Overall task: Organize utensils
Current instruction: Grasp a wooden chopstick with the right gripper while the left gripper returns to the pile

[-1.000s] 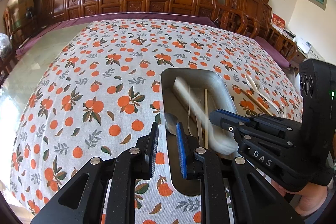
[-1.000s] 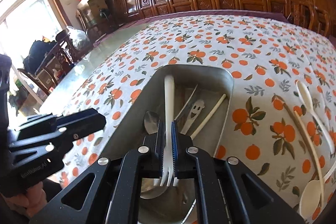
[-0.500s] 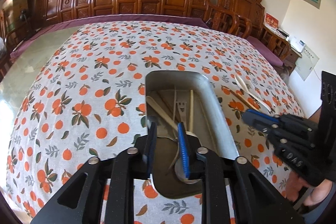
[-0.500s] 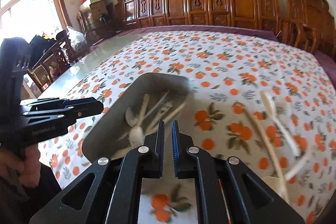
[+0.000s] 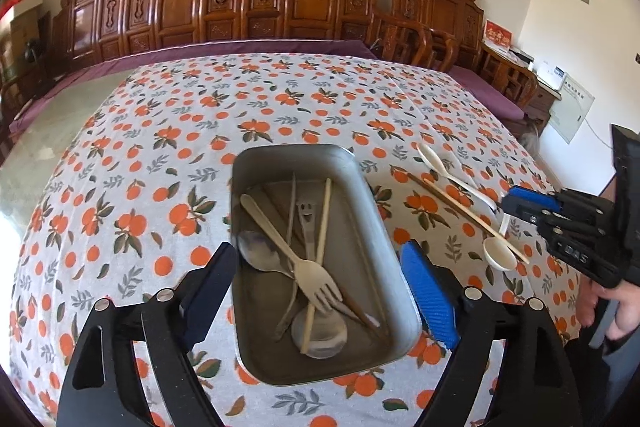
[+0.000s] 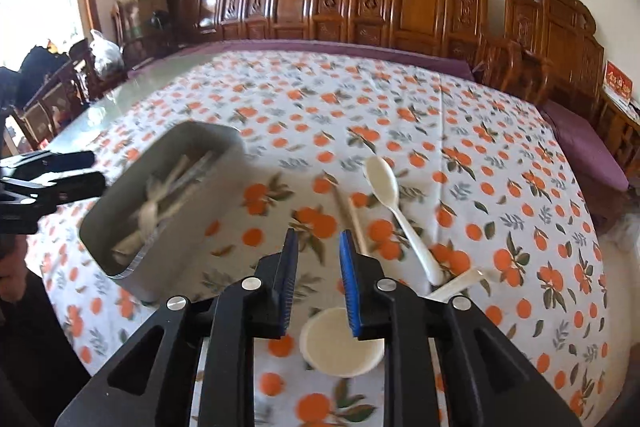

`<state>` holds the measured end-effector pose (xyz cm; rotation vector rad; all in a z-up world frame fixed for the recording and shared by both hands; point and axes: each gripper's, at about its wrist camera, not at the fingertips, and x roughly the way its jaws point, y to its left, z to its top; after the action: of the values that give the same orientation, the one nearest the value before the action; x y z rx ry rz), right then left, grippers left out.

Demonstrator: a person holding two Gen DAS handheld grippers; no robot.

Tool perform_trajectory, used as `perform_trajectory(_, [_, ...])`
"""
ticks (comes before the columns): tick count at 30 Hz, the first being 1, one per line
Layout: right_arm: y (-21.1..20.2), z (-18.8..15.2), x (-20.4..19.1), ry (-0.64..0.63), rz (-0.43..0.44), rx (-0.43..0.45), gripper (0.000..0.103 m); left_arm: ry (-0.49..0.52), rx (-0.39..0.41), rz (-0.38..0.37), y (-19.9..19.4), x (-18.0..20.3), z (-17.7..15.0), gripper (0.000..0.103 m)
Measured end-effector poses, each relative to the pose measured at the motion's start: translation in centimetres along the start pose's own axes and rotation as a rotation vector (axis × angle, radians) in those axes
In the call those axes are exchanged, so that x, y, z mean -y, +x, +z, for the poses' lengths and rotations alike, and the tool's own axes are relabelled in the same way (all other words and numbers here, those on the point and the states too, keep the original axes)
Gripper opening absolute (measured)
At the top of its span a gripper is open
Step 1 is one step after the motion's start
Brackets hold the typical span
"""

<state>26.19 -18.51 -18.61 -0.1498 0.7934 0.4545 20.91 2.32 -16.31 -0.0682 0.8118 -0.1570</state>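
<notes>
From the left wrist view, the left gripper (image 5: 316, 291) is hovering low in the frame with its jaws opening wide and pinching nothing; the two blue pads are straddling the near end of the metal tray (image 5: 362, 179), which is sitting at centre frame on the orange-print tablecloth (image 5: 132, 163). Inside the tray a pale fork (image 5: 294, 257), a metal spoon (image 5: 258, 255), a smiley-faced utensil (image 5: 306, 217) and a chopstick (image 5: 318, 259) are lying crossed over one another. At the right of the frame, loose pieces are waiting on the cloth: a white spoon (image 5: 452, 173) and a long-handled ladle spoon (image 5: 498, 255), with the right gripper (image 5: 520, 203) reaching in just beside them.

From the right wrist view, the right gripper (image 6: 318, 287) is filling the lower centre, its jaws opening a little with nothing between them. The white spoon (image 6: 396, 211) is lying right of centre, a chopstick pair (image 6: 350, 217) just left of it, and the round ladle bowl (image 6: 342, 343) is sitting low in the frame, partly under the right pad. The tray (image 6: 192, 211) is showing at the left, blurred.

To do this pick well, the right jaws probably need to spread further, settle on one handle only, and close across its narrow part rather than the bowl. The overlapping handles are likely to drag each other, so taking the topmost piece first seems wise. The left gripper could steady the tray if it slides.
</notes>
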Motion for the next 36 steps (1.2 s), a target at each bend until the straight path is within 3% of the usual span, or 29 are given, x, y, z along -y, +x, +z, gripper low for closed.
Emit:
perform_trajectory(6, [2.6,-1.0,1.7,-0.048,-0.017,-0.093,0.023,0.017,-0.014,-0.016,0.3,1.2,-0.2,0.081])
perform_trajectory(15, [4.8,-3.0,3.9,0.005,-0.008,-0.171,0.023,0.053,-0.032,-0.035,0.8,3.2,-0.7,0.082])
perform_trajectory(20, [5.3,-3.6,4.4,0.027,0.001,-0.198,0.010,0.065,-0.036,-0.039,0.8,3.6,-0.8,0.082])
perform_trajectory(30, [3.1,-3.1,5.6,0.113,0.068,-0.118,0.006,0.070,-0.038,-0.035,0.7,3.9,-0.9,0.081])
perform_trajectory(36, [1.2,-2.7,7.8,0.179,0.040,-0.056,0.006,0.085,-0.040,-0.049,0.6,5.4,-0.9,0.081])
